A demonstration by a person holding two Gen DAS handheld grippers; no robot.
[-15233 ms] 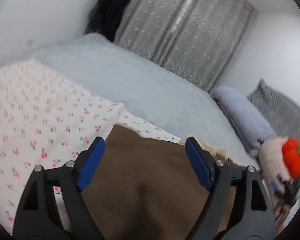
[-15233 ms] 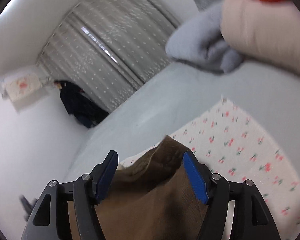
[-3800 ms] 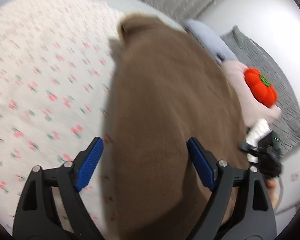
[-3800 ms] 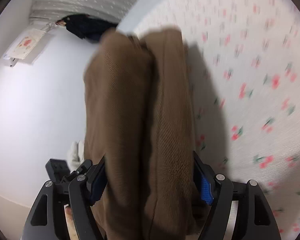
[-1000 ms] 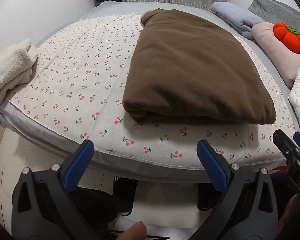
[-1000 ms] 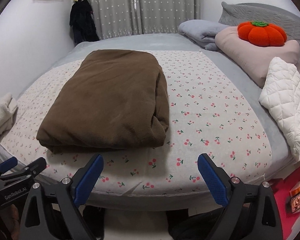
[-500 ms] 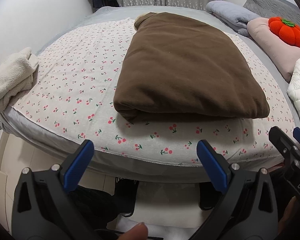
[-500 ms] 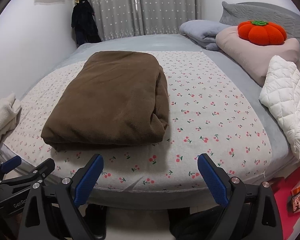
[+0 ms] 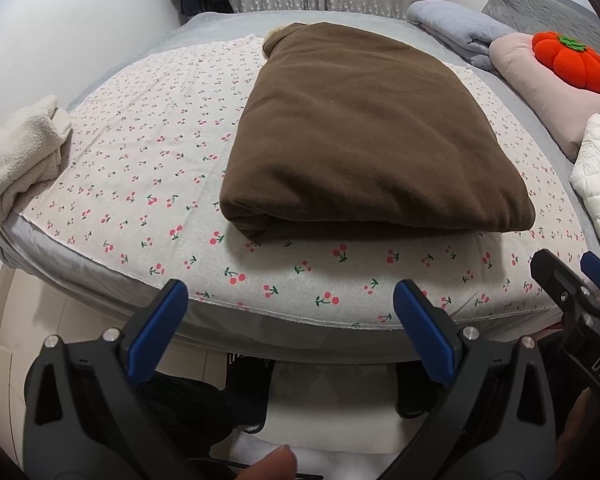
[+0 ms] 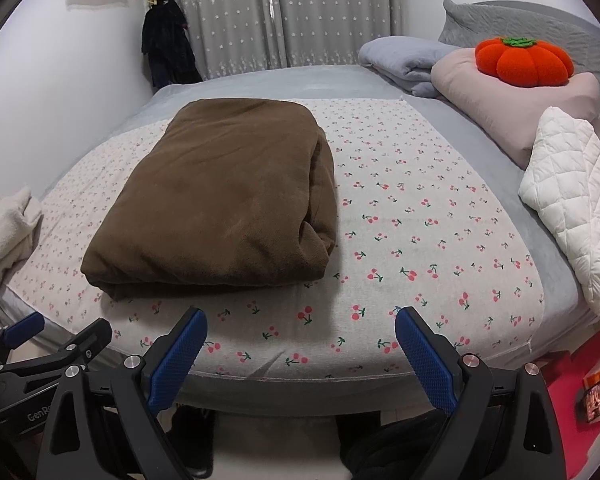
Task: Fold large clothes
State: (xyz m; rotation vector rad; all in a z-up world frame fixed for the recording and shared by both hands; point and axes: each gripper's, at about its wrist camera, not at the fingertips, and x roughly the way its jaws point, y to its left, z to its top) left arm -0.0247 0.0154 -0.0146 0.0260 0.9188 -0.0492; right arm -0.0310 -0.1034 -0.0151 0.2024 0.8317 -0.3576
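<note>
1. Since a moment ago, both grippers are backing a little farther away from the brown garment point(image 9: 364, 136), and it is looking smaller in both views. A few seconds before that, it was hanging between the blue pads.

2. Now the brown garment point(image 10: 220, 196) is lying folded into a thick, neat block on the cherry-print sheet point(image 9: 140, 152). It is sitting near the front edge of that sheet, a bit toward the left side.

3. I think the folding of this one is finishing. Its edges are lining up well, and nothing is sticking out except a little pale bit at its far corner.

4. Next, I think the hands are going to need another piece of clothing, or to move this one aside. The white fleecy bundle point(image 9: 18, 160) is sitting well to the left of the brown garment, at the bed's edge. The white quilted piece point(image 10: 572, 196) is lying well to its right.

5. The left gripper point(image 9: 286, 312) is standing wide open. It is holding nothing and touching nothing, hanging in front of the bed, apart from the brown garment.

6. The right gripper point(image 10: 300, 344) is also wide open and empty, hanging off the front of the bed.

7. An orange pumpkin pillow point(image 10: 522, 62) is resting far behind and right of the brown garment.
</note>
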